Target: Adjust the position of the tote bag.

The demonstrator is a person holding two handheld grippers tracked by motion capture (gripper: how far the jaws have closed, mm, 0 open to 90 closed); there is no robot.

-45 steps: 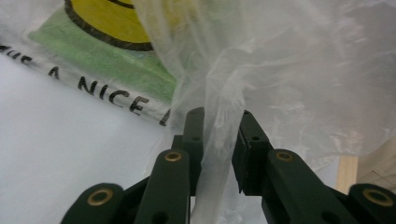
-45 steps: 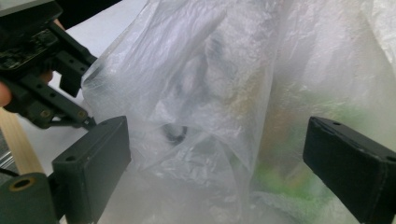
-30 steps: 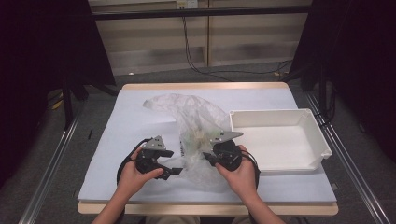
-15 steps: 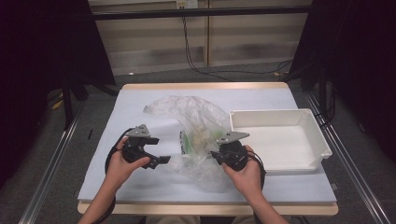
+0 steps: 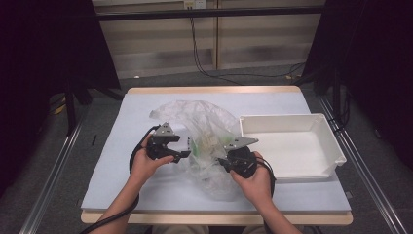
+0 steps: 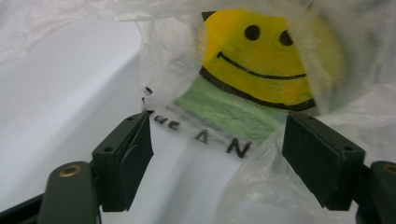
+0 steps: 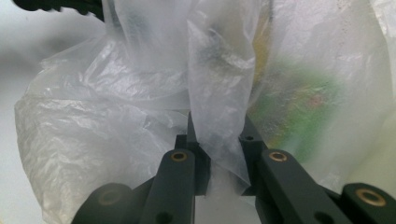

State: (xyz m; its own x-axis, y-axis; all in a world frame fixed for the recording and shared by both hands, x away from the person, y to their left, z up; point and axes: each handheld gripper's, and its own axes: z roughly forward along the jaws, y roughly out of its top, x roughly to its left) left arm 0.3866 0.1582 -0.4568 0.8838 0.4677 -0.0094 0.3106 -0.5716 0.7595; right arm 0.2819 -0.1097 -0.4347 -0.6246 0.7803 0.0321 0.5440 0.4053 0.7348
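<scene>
A crumpled clear plastic bag (image 5: 204,129) lies in the middle of the table. Through it I see a yellow smiley-face item (image 6: 257,56) with green below it. My left gripper (image 5: 184,155) is at the bag's left side and open. Its jaws have just been closing. Between them (image 6: 217,158) is printed film at the bag's edge, and the pads do not press on it. My right gripper (image 5: 221,161) is at the bag's right side, shut on an upright fold of the bag (image 7: 219,93), pinched between its jaws (image 7: 219,154).
A white tray (image 5: 336,146) stands on the right of the table, close to my right hand. The pale table mat (image 5: 122,190) lies under everything. Dark floor, rails and cables surround the table.
My left gripper swung out to the left, then came back right against the bag's side. The right gripper stayed in place, holding the fold.
</scene>
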